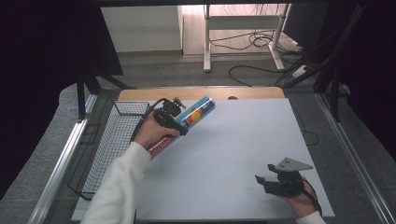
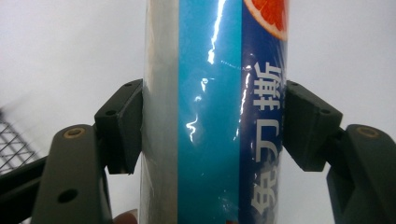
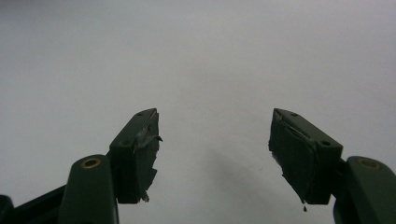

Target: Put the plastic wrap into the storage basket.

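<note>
Left of centre in the high view, beside the wire basket (image 1: 109,140): left tool (image 1: 173,122) clamped on a long blue box (image 1: 194,116), pads pressed flat against its two long sides. Grip set across the box's width near mid-length, probably so that the weight balances and neither end droops. Box tilted, printed end up toward the upper middle of the frame, red end down by the hand; clear of the white worktop (image 1: 233,154), by the look of the shadow under it. Seen along the left tool (image 2: 212,135), blue glossy face with white lettering and a slice of orange fruit at the top edge, basket mesh at the lower left, hence a likely drop-off there.

Lower right of the high view: right tool (image 1: 271,179) parked low over the worktop, jaws apart, nothing between them. Seen along the right tool (image 3: 215,154), bare white surface ahead. Kept well apart from the box, presumably to leave the left hand room.
</note>
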A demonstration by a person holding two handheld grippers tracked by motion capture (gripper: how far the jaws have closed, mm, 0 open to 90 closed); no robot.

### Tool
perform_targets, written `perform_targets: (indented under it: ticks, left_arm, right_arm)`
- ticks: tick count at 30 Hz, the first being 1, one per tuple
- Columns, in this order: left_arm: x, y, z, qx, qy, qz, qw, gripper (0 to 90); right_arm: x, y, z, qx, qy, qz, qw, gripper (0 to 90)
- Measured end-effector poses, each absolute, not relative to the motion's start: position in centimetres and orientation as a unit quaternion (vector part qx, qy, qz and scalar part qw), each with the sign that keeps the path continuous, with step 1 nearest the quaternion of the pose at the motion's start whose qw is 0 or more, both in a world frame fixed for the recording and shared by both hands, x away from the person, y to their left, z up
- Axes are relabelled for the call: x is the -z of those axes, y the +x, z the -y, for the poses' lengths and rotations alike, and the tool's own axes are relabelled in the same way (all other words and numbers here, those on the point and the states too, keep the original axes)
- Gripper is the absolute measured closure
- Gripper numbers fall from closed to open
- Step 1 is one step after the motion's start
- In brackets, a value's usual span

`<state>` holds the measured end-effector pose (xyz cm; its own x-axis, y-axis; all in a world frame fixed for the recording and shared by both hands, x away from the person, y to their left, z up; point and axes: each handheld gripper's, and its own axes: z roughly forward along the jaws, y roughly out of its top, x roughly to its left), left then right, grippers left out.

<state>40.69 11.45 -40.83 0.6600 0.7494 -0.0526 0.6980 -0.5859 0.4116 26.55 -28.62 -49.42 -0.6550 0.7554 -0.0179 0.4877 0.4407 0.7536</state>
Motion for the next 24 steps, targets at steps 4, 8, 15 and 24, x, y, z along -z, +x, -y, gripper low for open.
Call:
perform_targets:
  ticks: [4, 8, 15, 24]
  left_arm:
    - [40.2, 40.3, -12.5, -0.07, 0.879, -0.423, 0.211, 31.3]
    - [39.7, 39.8, -13.4, -0.076, 0.876, -0.426, 0.213, 31.3]
    - [38.8, 38.5, -15.1, -0.077, 0.868, -0.436, 0.226, 31.3]
    - [38.6, 37.2, -18.4, -0.083, 0.854, -0.457, 0.236, 31.3]
  right_arm:
    - [49.4, 26.6, 28.6, -0.373, 0.375, -0.829, 0.18, 33.2]
    - [49.4, 26.6, 28.5, -0.375, 0.375, -0.829, 0.178, 33.2]
    - [49.6, 26.7, 28.6, -0.374, 0.376, -0.83, 0.174, 32.4]
    - [49.5, 26.7, 28.8, -0.373, 0.382, -0.827, 0.175, 31.9]
